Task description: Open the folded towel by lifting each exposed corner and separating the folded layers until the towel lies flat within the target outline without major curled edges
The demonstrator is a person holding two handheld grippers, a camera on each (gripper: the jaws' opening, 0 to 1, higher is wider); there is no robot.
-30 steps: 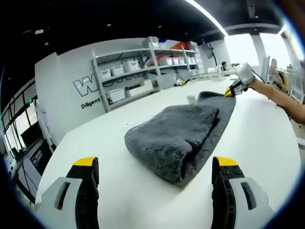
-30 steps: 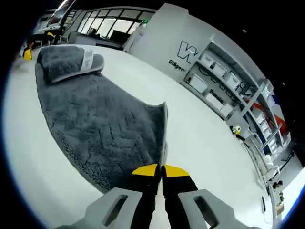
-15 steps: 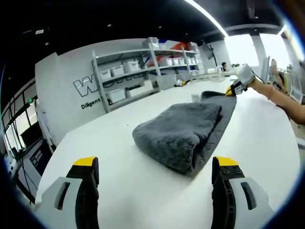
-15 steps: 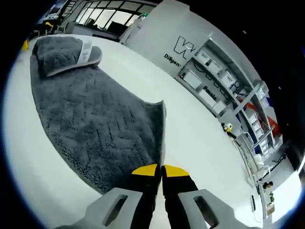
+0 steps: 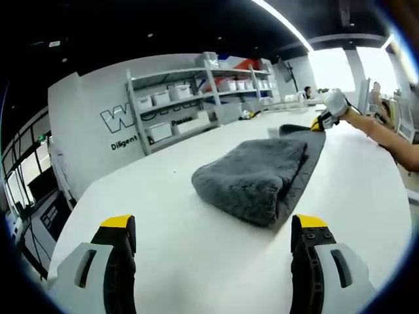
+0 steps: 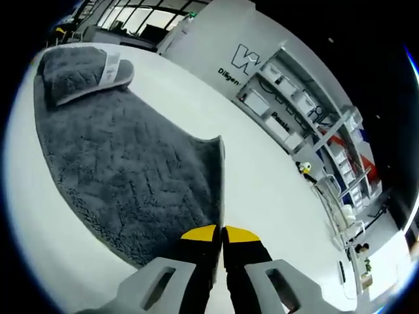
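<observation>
1. A big white table (image 5: 196,255) fills the middle of the room, and a fluffy grey towel (image 5: 262,173) lies on it.
2. In the left gripper view, the towel sits in the middle of the table, well ahead of the left gripper (image 5: 213,245). Its near end is a thick folded lump, and a thin flat part runs away toward the far right.
3. The left gripper's two jaws with yellow tips stand wide apart. Nothing is between them, and they do not touch the towel.
4. At the far end of the towel, the right gripper (image 5: 319,122) pinches the towel's far corner. A person's bare arm (image 5: 386,137) reaches in from the right behind it.
5. In the right gripper view, the right gripper (image 6: 219,234) has its yellow tips pressed tight together on the near edge of the towel (image 6: 118,157).
6. From there the towel spreads out flat over the table (image 6: 275,196), with a zigzag pattern in its fluff. One corner near the gripper curls up a little.
7. The folded lump lies at the far left end, with a small white tag (image 6: 112,62) on it.
8. Behind the table is a white wall with dark letters (image 5: 141,121) and grey shelves (image 5: 196,91) full of white boxes.
</observation>
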